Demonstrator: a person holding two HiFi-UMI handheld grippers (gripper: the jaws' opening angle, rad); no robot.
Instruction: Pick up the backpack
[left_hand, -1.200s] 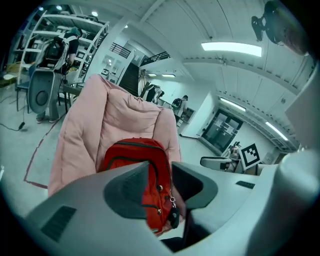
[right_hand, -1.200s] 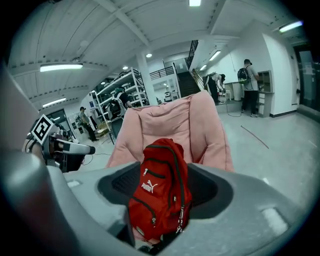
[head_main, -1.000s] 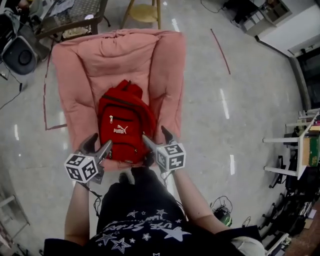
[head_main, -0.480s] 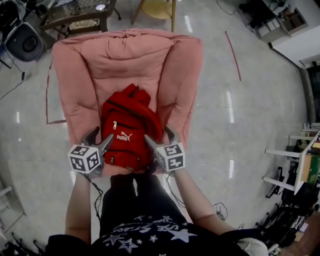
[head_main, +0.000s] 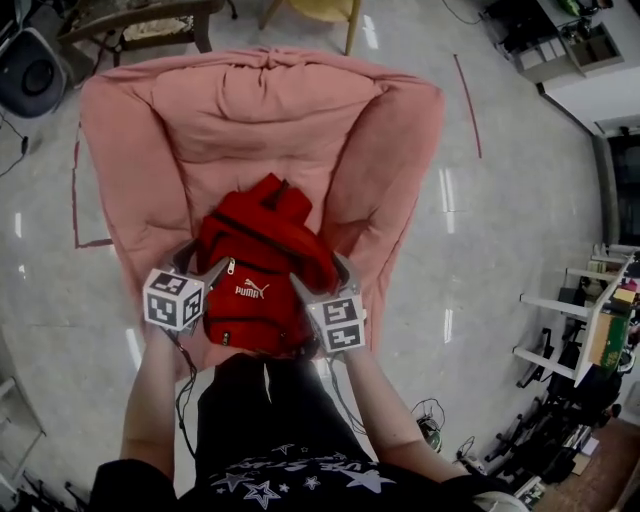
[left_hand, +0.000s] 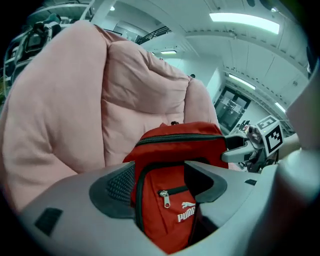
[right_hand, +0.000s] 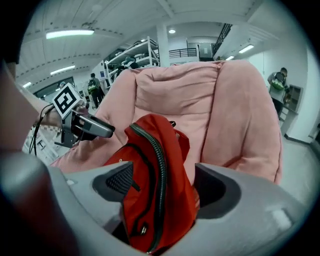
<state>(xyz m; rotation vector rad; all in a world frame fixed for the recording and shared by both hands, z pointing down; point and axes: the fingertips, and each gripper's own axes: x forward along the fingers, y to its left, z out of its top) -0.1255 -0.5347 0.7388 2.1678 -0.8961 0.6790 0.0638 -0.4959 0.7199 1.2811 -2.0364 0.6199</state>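
Note:
A red backpack (head_main: 255, 265) with a white logo sits on the front of the seat of a pink padded armchair (head_main: 260, 110), bunched up between both grippers. My left gripper (head_main: 200, 265) is shut on its left side; in the left gripper view the front pocket (left_hand: 172, 210) fills the gap between the jaws (left_hand: 160, 182). My right gripper (head_main: 320, 275) is shut on the right side, where the black zip and red fabric (right_hand: 155, 175) are pinched between the pads (right_hand: 160, 182). The backpack's underside is hidden.
The armchair's thick arms (head_main: 395, 180) rise on both sides of the backpack. Behind the chair stand a wooden stool (head_main: 310, 10) and a low table (head_main: 140, 20). Shelving (head_main: 600, 330) lines the right edge, and cables (head_main: 435, 415) lie on the glossy floor.
Both grippers have closed in on the backpack's sides. The backpack is more bunched and stands higher than a second ago. The head view has moved closer to the armchair.

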